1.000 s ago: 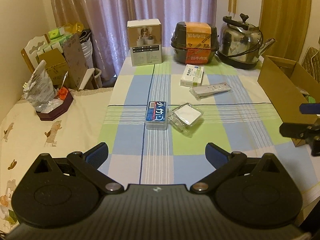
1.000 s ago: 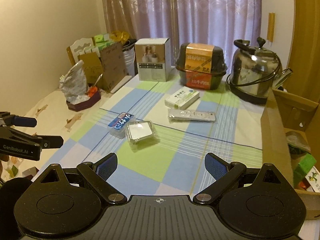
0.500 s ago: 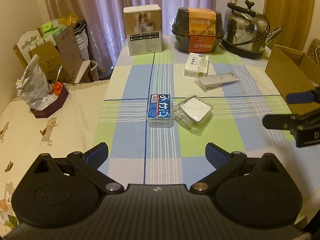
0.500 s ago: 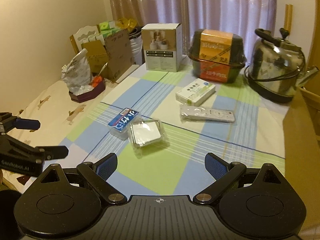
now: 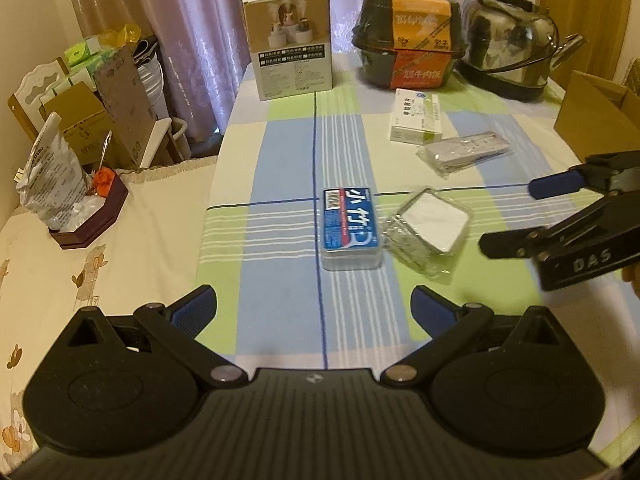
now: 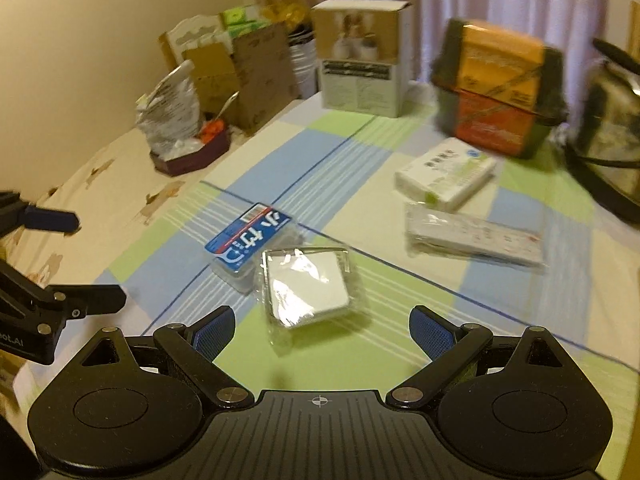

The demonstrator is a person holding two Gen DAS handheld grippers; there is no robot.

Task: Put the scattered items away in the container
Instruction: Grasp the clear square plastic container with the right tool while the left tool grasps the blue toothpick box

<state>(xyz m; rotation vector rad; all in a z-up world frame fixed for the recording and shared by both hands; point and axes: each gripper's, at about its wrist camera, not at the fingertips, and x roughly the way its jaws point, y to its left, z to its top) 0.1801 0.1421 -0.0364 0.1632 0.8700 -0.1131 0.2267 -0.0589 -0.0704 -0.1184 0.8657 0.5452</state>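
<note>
**Both tongs empty, nothing yet in the box**

The left tongs stand wide apart with nothing between them, aimed at the blue-labelled case lying flat on the checked surface. The right tongs are likewise spread and empty, with the wrapped white square just ahead of them at 12 o'clock. Case and square lie touching or nearly so. Farther off, at about 1 o'clock in the left view, sit a white carton and a bagged remote, close together. The cardboard box, which I take to be the container, is at 2 o'clock by the surface's edge.

Likely trouble: the square's loose, glossy wrap could slip or crumple in a pinch, so the tongs catch film rather than the item. Because it sits hard against the case, closing on one may shove the other. The two tongs are also near each other, so a clash is possible.

The box's inside is out of sight, and it is cut off by the frame. The right view is blurred, so labels there are unreadable.
</note>
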